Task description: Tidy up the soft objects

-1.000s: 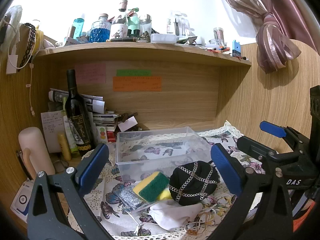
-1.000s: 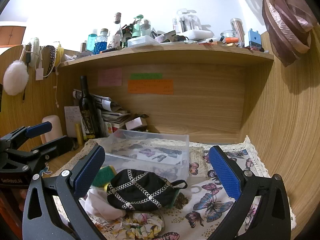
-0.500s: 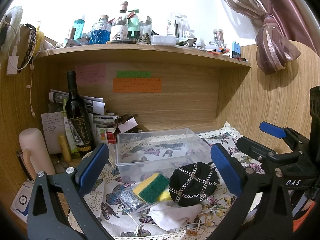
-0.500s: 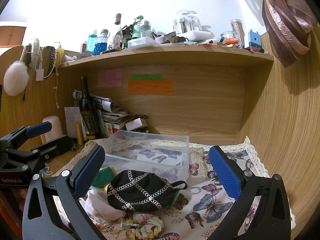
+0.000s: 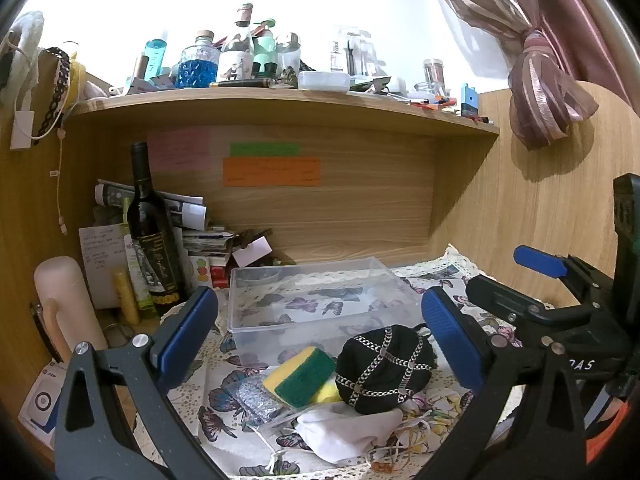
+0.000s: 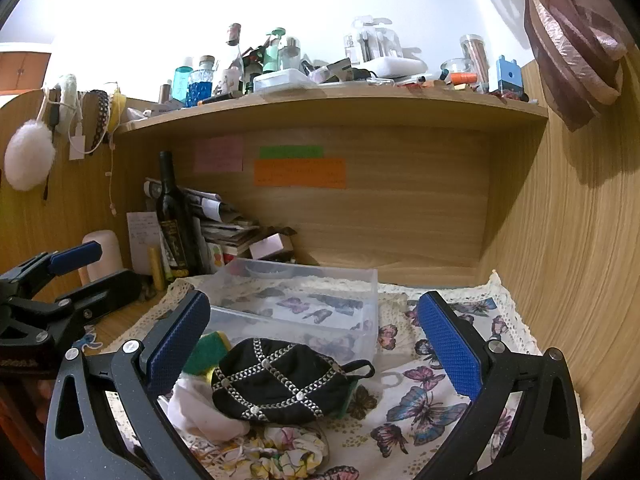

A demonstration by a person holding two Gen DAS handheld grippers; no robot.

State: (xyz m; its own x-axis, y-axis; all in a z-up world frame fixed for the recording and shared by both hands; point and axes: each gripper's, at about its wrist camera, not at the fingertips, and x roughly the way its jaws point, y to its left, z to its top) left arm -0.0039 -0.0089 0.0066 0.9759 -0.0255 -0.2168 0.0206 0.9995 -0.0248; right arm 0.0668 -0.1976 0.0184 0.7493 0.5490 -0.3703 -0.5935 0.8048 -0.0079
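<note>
A pile of soft things lies on the butterfly cloth [image 6: 420, 408]: a black cap with silver chain pattern [image 5: 384, 368] [image 6: 276, 380], a yellow-green sponge [image 5: 304, 372] [image 6: 206, 354], a white cloth [image 5: 344, 432] [image 6: 196, 408], a floral scrunchie [image 6: 288, 452] and a silver glitter pouch [image 5: 256, 398]. An empty clear plastic bin [image 5: 316, 296] [image 6: 304, 304] stands just behind them. My left gripper [image 5: 320, 336] is open, above the pile. My right gripper [image 6: 312, 336] is open over the cap.
A wine bottle [image 5: 150, 232], papers and books stand at the back left. A pink cylinder [image 5: 64, 308] stands at the far left. A cluttered shelf [image 5: 280, 100] overhangs. Wooden walls close the back and right side. A curtain [image 5: 540, 92] hangs at the right.
Both views have shifted very slightly; the objects have not moved and both grippers stay open.
</note>
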